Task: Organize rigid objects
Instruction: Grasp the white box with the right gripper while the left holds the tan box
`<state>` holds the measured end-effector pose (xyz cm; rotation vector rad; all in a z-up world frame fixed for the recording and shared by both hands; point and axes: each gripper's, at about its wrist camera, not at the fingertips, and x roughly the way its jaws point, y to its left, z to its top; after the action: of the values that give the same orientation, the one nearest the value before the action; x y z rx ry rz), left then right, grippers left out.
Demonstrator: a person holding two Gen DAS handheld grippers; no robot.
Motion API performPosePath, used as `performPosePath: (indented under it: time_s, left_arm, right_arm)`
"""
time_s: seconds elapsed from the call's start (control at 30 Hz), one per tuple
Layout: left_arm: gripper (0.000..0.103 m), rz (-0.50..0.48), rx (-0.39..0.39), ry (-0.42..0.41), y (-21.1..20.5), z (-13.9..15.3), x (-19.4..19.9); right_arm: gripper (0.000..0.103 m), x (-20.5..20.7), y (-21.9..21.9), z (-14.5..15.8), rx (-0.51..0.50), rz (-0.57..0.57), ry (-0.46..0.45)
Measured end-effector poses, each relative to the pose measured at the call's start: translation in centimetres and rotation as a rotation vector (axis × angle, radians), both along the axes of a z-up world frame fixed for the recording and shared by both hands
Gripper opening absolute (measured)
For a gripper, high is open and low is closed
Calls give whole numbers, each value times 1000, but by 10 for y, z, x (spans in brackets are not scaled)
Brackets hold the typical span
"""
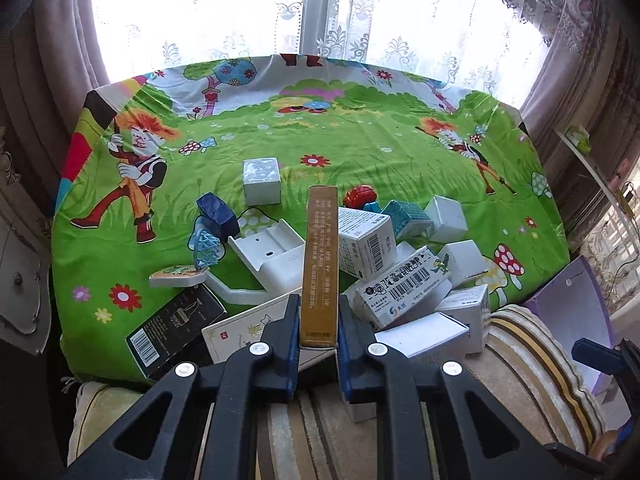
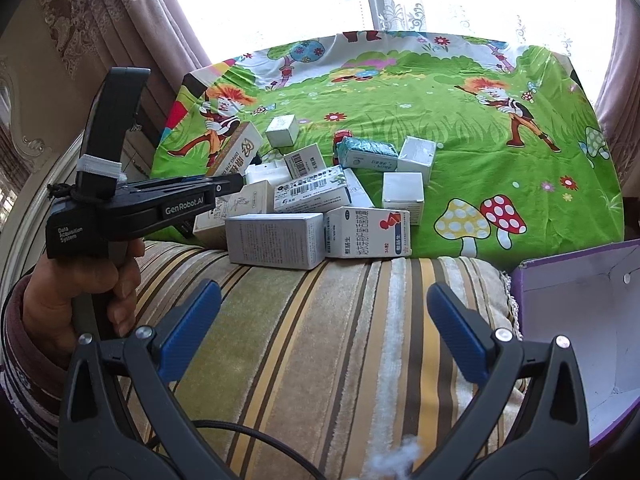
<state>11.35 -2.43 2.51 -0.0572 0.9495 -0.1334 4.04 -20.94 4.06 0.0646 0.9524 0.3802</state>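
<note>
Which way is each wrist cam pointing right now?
Left wrist: sits behind the left gripper, facing the window over the box pile; fingers clamp a gold box.
Right wrist: behind the open right gripper, over the striped cushion; left hand shows.
Shared: pile, green cloth, purple box.

Left wrist view: looks forward along closed fingers of left gripper (image 1: 319, 320), close over striped cushion (image 1: 532, 344), facing window across green cartoon cloth (image 1: 360, 136). Box pile (image 1: 400, 264) just ahead. Right wrist view: set lower and further back, over same cushion, facing same window; pile ahead, left gripper ahead-left, seen side-on. Shared: cloth, pile, cushion, purple box (image 2: 580, 312) to the right.
</note>
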Motion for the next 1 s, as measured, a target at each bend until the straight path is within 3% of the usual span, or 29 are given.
performPosePath:
  time_s: [0.3,0.47,0.67,1.0]
  left_arm:
    - [16,86,-148,-35,44,6,-45]
    - [16,124,-175,-66,61,6,-66]
    - [16,151,-230,-64,75,-3,-72]
    - [16,144,-258,-67,76,-7,-75]
  right_arm:
    - [103,17,26,-3,13,0,59]
    - [103,36,48,-17,-12,2,122]
    - [103,52,64,-27,-73,-10,134]
    - [103,68,87,-40,-148,19,169]
